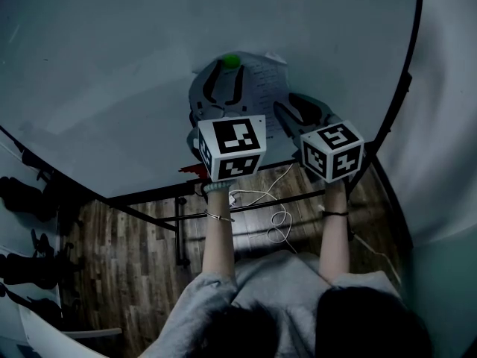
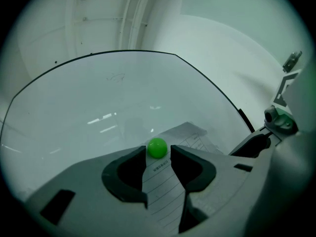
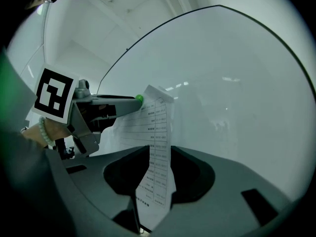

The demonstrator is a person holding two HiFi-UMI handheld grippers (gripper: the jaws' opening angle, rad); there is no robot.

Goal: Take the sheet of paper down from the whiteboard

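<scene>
White gloss fills most of your view: the whiteboard is bare to the left of and above the work, so there's free room on that side, while its black frame curves down near your right hand and the bottom rail runs just under both wrists. The sheet of paper has not come down. It hangs on the board, pinned at its top edge, and its lower part stands off the surface, edge-on to you. Your right gripper straddles that loose lower edge with its jaws wide apart, so the paper passes between them unclamped. Your left gripper is up at the top of the sheet, equally spread, its tips to either side of the round green magnet without pressing on it. I'd judge nearly everything is left: clamp the paper, pinch the magnet, pull it off, then lower the sheet. The grippers sit close together, so move outward.
</scene>
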